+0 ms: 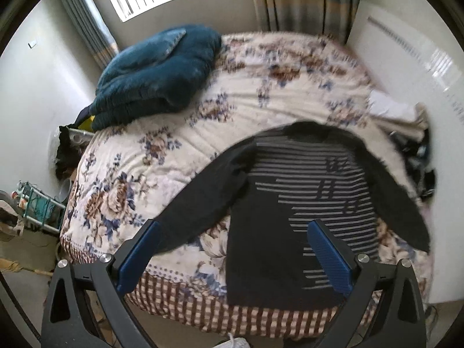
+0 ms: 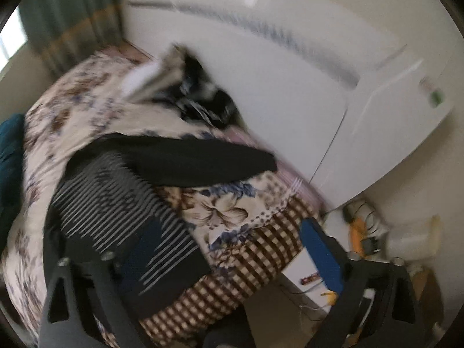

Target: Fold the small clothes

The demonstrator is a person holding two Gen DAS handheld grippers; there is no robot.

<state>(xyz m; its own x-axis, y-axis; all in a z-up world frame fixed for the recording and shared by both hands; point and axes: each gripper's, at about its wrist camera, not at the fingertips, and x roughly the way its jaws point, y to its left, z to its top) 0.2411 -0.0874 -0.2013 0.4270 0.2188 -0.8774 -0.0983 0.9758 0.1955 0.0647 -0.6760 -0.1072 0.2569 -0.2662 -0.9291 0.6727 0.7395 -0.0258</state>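
A small dark long-sleeved top with grey stripes (image 1: pixel 290 203) lies spread flat on the floral bed cover (image 1: pixel 179 145), hem toward the bed's near edge, both sleeves spread outward. My left gripper (image 1: pixel 235 249) is open, above the hem and left sleeve, holding nothing. In the blurred right wrist view the same top (image 2: pixel 116 203) lies at the left, its right sleeve (image 2: pixel 203 162) stretched across the cover. My right gripper (image 2: pixel 229 258) is open and empty, over the bed's near right corner.
A folded blue blanket (image 1: pixel 156 72) sits at the far left of the bed. A pile of dark clothes (image 2: pixel 203 98) lies by the white headboard (image 2: pixel 275 87). Curtains and a window are behind. A cluttered floor and rack (image 1: pixel 34 208) lie to the left, a white nightstand (image 2: pixel 307 284) to the right.
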